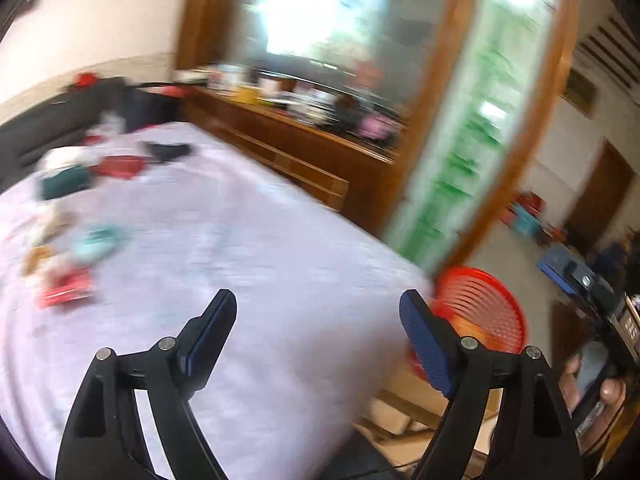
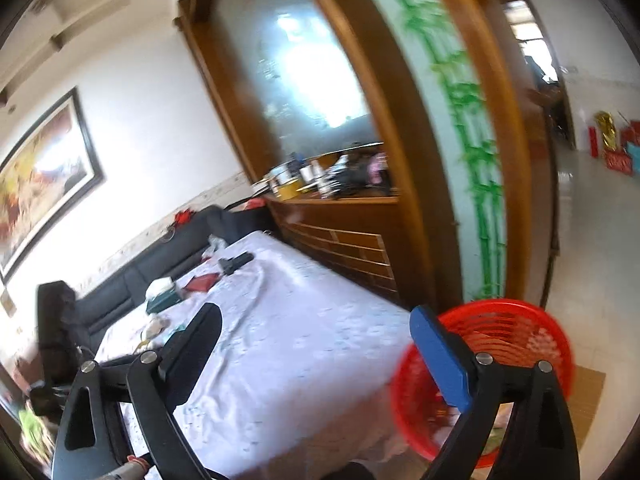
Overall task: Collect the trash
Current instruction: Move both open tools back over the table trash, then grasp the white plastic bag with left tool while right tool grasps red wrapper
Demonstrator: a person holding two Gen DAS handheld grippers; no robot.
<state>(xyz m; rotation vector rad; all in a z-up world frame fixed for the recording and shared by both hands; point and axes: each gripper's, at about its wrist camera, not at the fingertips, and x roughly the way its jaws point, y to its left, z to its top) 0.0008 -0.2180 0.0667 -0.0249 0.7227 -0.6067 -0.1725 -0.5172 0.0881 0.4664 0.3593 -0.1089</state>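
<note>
Trash: left wrist view — blurred wrappers and small boxes scattered toward the table's far-left edge, on a pale cloth.
Left gripper: jaws wide, empty.
Basket: red slatted plastic, round, beside the table's right corner.
Right wrist view: right gripper spread wide, nothing held; basket just past its blue pad.
Risk: motion blur — a rushed reach could snag the cloth.
</note>
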